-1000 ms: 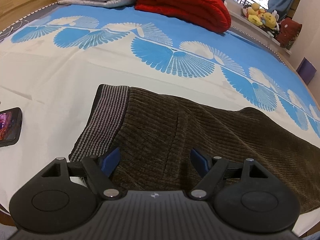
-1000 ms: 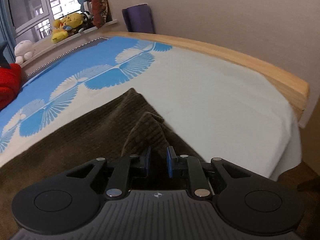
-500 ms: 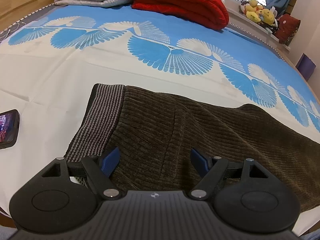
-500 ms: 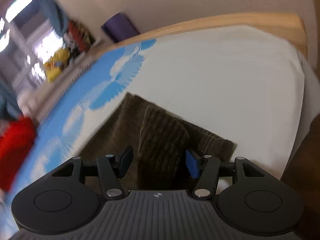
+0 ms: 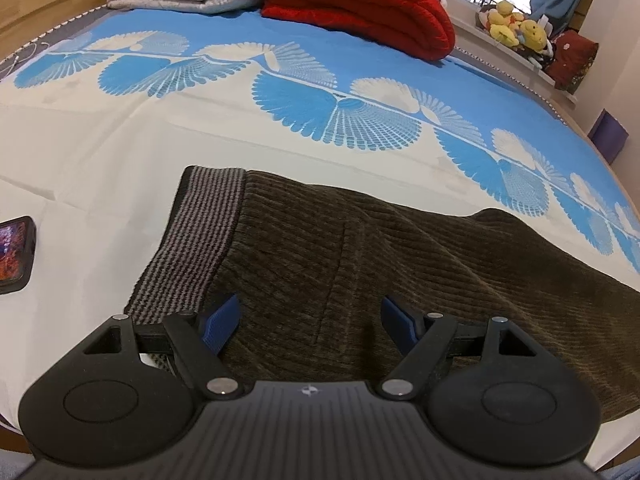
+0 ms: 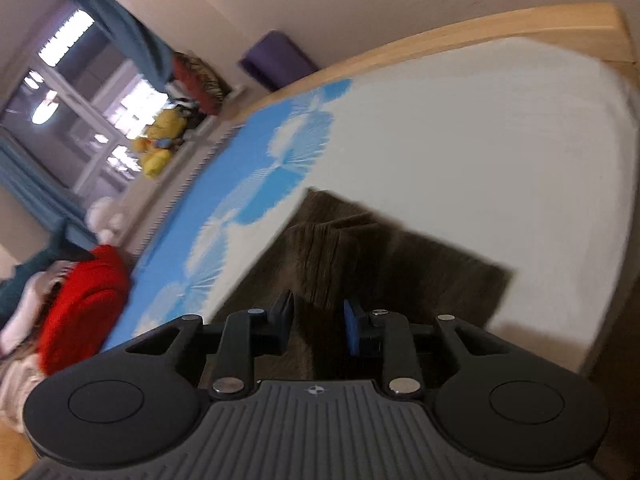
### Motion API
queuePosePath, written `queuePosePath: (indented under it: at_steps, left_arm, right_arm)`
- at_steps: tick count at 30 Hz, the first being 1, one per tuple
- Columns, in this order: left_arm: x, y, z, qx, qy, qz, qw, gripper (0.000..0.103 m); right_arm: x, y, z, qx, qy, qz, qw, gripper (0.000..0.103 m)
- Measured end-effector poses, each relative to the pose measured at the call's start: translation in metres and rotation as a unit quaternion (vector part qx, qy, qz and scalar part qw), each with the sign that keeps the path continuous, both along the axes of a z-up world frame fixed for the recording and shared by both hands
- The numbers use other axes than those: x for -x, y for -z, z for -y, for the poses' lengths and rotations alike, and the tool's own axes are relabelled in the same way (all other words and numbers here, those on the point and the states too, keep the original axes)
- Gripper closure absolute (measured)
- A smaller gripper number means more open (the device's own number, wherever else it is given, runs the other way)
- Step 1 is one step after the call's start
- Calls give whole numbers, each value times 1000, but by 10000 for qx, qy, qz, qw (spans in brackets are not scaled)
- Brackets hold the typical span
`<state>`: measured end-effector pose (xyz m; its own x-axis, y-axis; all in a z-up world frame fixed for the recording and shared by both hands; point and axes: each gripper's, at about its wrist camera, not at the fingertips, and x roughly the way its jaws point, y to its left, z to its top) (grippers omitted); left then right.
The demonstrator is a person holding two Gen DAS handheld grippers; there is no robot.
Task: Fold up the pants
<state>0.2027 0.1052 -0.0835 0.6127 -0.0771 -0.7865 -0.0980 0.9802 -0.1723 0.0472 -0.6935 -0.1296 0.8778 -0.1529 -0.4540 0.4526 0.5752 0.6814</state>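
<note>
The left gripper point(image 5: 310, 320) hangs wide open, empty, over dark brown corduroy pants point(image 5: 380, 264) lying flat on the blue-and-white fan-patterned bedsheet point(image 5: 160, 140). The right gripper point(image 6: 318, 326) is closing around the hem's raised fold. At twelve o'clock sits a folded red blanket point(image 5: 360, 4).

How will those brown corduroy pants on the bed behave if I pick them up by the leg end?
Probably floppy: the pants lie slack on the bed sheet, and the leg end already bunches into soft folds. The thick ribbed cloth looks fairly heavy, so it would likely sag and drag. The ribs should grip well, so slipping seems unlikely.
</note>
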Motion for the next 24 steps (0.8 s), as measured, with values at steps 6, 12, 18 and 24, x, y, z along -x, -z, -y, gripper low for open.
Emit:
queuePosePath:
  at_steps: [6, 12, 18, 24]
  left_arm:
    - [-1, 0, -3, 32, -41, 6, 10000, 21]
    - [-2, 0, 2, -16, 28, -20, 10000, 21]
    - [1, -3, -5, 63, -70, 35, 9999, 21]
    - [8, -23, -9, 66, -38, 393, 9992, 21]
  right_arm:
    - [14, -12, 5, 442, 850, -597, 9936, 91]
    - [32, 15, 6, 398, 1233, -1470, 9806, 88]
    - [25, 1, -9, 1070, 1345, -1848, 9676, 79]
    - [30, -35, -24, 1783, 1935, -2171, 9400, 51]
